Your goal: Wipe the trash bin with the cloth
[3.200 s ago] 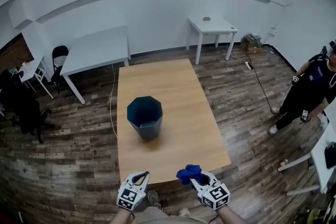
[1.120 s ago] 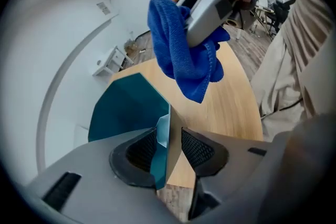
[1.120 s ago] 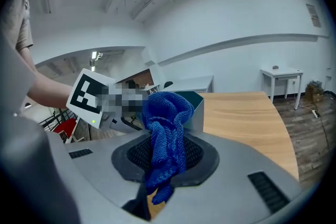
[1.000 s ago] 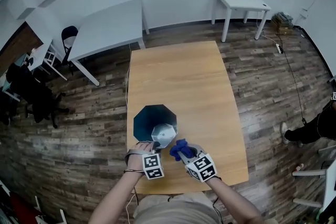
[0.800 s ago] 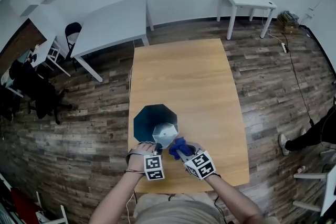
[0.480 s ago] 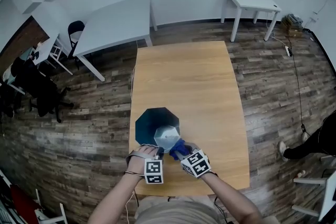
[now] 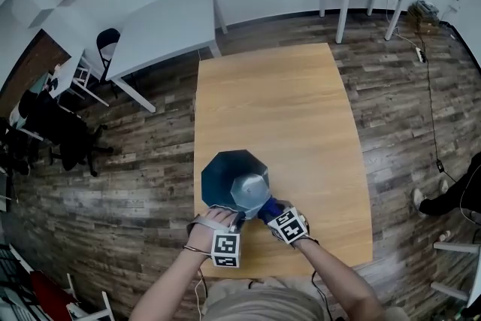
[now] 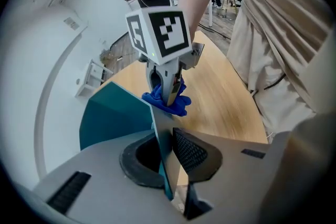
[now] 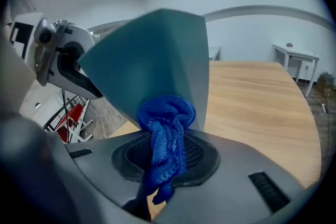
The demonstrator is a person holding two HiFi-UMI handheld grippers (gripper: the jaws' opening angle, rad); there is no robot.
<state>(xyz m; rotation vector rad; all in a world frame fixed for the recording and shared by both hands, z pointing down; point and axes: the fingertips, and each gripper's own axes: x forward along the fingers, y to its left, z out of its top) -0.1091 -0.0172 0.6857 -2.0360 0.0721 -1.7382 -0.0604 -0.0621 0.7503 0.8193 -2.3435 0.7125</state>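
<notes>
Both tools met the teal trash bin (image 7: 229, 177) at its near side, where it stood on the wooden desk (image 7: 301, 109) close to the person's edge. The left tool (image 8: 167, 157) had just been closing, and its jaws stood narrow, pinching the bin's thin wall between the pads. Just beside it, the right tool (image 9: 165, 157) was clamped tight on a bunched blue cloth (image 9: 167, 123), whose wad stuck out past the jaws and lay against the bin's outer face.
</notes>
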